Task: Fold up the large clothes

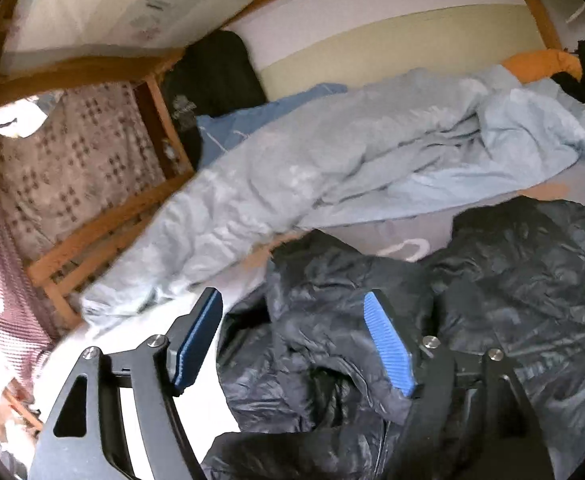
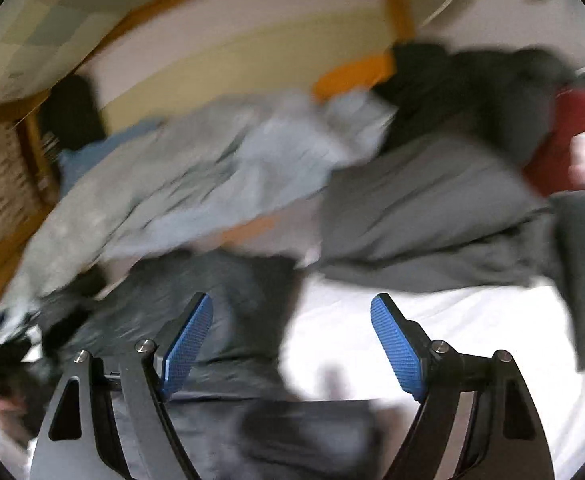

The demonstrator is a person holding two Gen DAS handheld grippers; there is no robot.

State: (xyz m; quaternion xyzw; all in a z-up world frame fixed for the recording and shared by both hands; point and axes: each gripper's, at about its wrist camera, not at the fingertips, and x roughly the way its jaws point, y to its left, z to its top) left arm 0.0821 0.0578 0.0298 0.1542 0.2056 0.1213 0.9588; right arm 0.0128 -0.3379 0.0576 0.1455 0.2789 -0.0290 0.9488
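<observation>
A dark navy puffer jacket (image 1: 332, 320) lies crumpled on the bed, right under my left gripper (image 1: 292, 296). That gripper is open; jacket folds sit between its blue pads (image 1: 388, 348) without being pinched. Beyond the jacket, a pale blue garment (image 1: 292, 176) stretches across the bed. The right wrist view is blurred. My right gripper (image 2: 290, 299) is open and holds nothing. It hangs over the jacket's edge (image 2: 228, 292) on the left and the white sheet (image 2: 412, 320) on the right.
A grey garment (image 2: 432, 208), a black one (image 2: 472, 80) and a red one (image 2: 560, 140) pile up at the right. An orange cloth (image 1: 540, 62) lies at the back. A wooden bed frame (image 1: 104, 224) and a patterned blanket (image 1: 64, 160) are on the left.
</observation>
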